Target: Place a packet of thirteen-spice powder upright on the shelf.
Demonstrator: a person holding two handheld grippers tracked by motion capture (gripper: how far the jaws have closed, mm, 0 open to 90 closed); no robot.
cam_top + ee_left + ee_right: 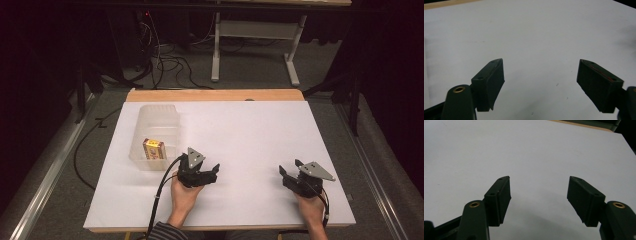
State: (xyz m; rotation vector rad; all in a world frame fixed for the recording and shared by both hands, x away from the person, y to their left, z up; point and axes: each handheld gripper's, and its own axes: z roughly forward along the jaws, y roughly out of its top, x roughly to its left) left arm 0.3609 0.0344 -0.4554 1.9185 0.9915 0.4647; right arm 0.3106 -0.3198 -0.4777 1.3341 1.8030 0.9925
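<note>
Both tongs, left (212, 172) and right (290, 169), gape empty over bare table (250, 130); I'd swing left toward 10 o'clock, entering the clear bin (156, 131) squarely above the small box (153, 148).

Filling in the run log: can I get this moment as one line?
left gripper: open, empty | right gripper: open, empty | small box: inside clear plastic bin, left of the left gripper | white table

You have two black two-jaw grippers, the left gripper (209, 172) and the right gripper (289, 170), one clear plastic rectangular bin (154, 134) and one small yellow printed box (152, 148) inside it.
</note>
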